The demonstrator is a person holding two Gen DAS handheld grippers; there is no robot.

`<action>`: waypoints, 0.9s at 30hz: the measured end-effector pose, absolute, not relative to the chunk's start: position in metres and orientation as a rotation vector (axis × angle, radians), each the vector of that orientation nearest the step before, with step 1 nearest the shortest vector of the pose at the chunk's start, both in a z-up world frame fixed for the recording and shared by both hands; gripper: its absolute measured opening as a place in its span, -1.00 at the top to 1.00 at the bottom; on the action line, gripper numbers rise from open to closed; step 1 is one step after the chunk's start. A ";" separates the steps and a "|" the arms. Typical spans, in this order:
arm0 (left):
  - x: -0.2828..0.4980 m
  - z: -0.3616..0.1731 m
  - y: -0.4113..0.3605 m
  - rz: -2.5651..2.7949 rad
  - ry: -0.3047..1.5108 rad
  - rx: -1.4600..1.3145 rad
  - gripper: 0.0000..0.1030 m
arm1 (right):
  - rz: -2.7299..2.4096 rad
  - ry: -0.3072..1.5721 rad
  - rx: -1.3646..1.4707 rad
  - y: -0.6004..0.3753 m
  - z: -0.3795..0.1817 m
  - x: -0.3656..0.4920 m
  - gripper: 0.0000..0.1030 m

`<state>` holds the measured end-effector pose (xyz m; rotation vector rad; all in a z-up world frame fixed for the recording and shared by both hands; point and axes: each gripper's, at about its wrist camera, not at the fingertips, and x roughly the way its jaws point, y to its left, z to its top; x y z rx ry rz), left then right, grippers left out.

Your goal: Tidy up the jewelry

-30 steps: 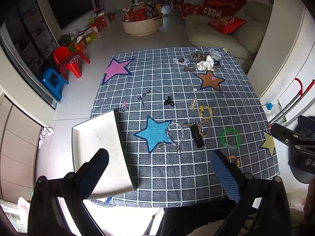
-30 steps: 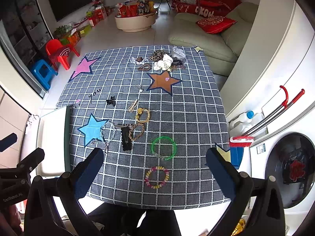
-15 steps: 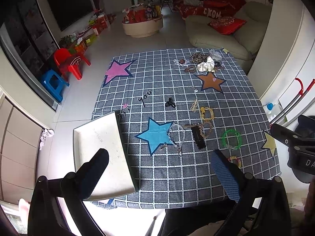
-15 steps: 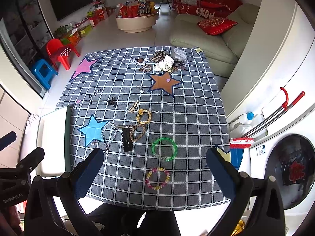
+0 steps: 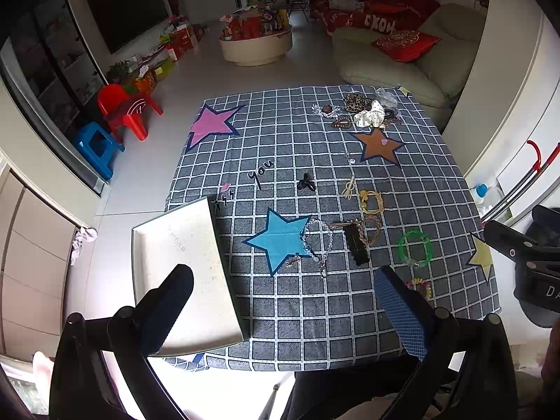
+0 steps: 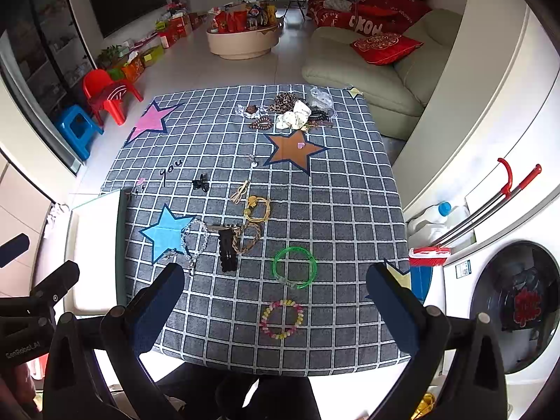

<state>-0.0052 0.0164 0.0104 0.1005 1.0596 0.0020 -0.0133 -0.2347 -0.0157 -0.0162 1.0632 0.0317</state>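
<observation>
Two tongs [image 6: 274, 294] above beaded bracelet [image 6: 282, 319]

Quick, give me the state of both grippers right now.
Left gripper: open, holding nothing, above the table.
Right gripper: open, holding nothing, above the candy-coloured bead bracelet.

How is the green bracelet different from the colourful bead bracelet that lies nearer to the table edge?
The green bracelet is one smooth, see-through green hoop; the bead bracelet is a ring of many small pink, yellow and green beads. The green bracelet looks wider than the bead bracelet. It also lies farther from the near table edge. Both lie flat on the checked cloth, untouched.
</observation>
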 end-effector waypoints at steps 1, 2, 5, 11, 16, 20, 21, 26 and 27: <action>-0.005 0.010 0.016 0.002 1.059 0.101 -1.00 | 0.031 1.063 -0.016 -0.235 -0.016 -0.013 -1.00; -0.005 0.011 0.016 0.002 1.061 0.101 -1.00 | 0.030 1.062 -0.017 -0.234 -0.016 -0.013 -1.00; -0.005 0.011 0.016 0.002 1.061 0.100 -1.00 | 0.028 1.060 -0.016 -0.234 -0.015 -0.014 -1.00; -0.005 0.011 0.016 0.002 1.061 0.101 -1.00 | 0.027 1.059 -0.017 -0.233 -0.016 -0.017 -1.00; -0.005 0.011 0.017 0.004 1.061 0.102 -1.00 | 0.028 1.058 -0.016 -0.233 -0.015 -0.017 -1.00; -0.006 0.010 0.020 0.008 1.061 0.101 -1.00 | 0.029 1.058 -0.017 -0.233 -0.015 -0.017 -1.00; -0.007 0.010 0.021 0.009 1.060 0.100 -1.00 | 0.030 1.057 -0.018 -0.232 -0.015 -0.017 -1.00; -0.007 0.010 0.021 0.008 1.060 0.102 -1.00 | 0.029 1.057 -0.017 -0.232 -0.015 -0.017 -1.00; -0.007 0.010 0.021 0.007 1.061 0.102 -1.00 | 0.029 1.057 -0.017 -0.232 -0.015 -0.017 -1.00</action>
